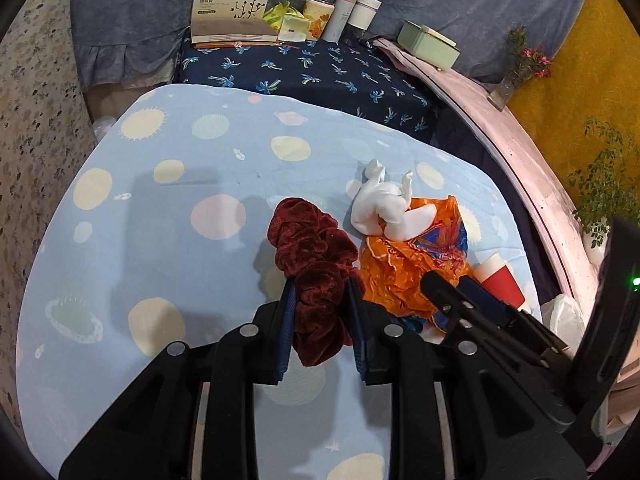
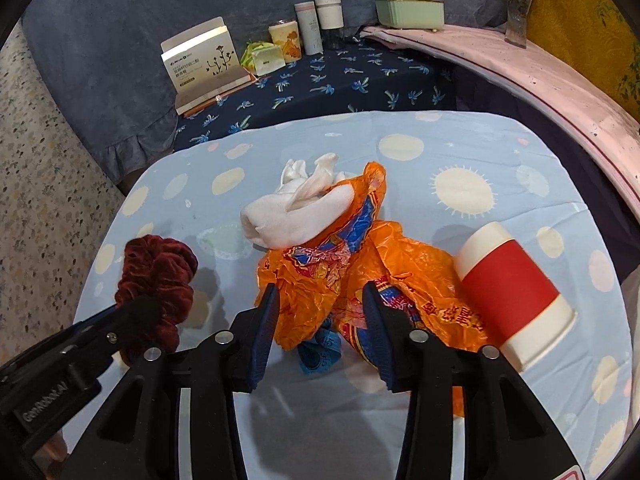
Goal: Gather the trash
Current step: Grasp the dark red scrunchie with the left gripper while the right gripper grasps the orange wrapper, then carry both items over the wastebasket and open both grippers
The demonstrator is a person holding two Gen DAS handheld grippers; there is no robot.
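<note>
A dark red velvet scrunchie [image 1: 308, 240] hangs between the pads of my left gripper [image 1: 321, 286], which is shut on it just above the light blue dotted tablecloth [image 1: 168, 216]. To its right a crumpled orange plastic bag [image 2: 312, 276] lies on the cloth with a white sock [image 2: 296, 212] on its far end. My right gripper [image 2: 320, 292] has its jaws around the near fold of the bag, both pads touching it. A red and white paper cup [image 2: 508, 296] lies on its side right of the bag. The left gripper [image 2: 136, 308] with the scrunchie [image 2: 156, 268] also shows at the left.
A blue printed scrap [image 2: 320, 354] peeks from under the bag. Behind the table, a dark palm-print surface [image 1: 320, 76] carries an open box [image 1: 232, 8], packets, cups [image 1: 360, 12] and a green case [image 1: 428, 44]. A pink curved ledge [image 2: 560, 80] runs along the right.
</note>
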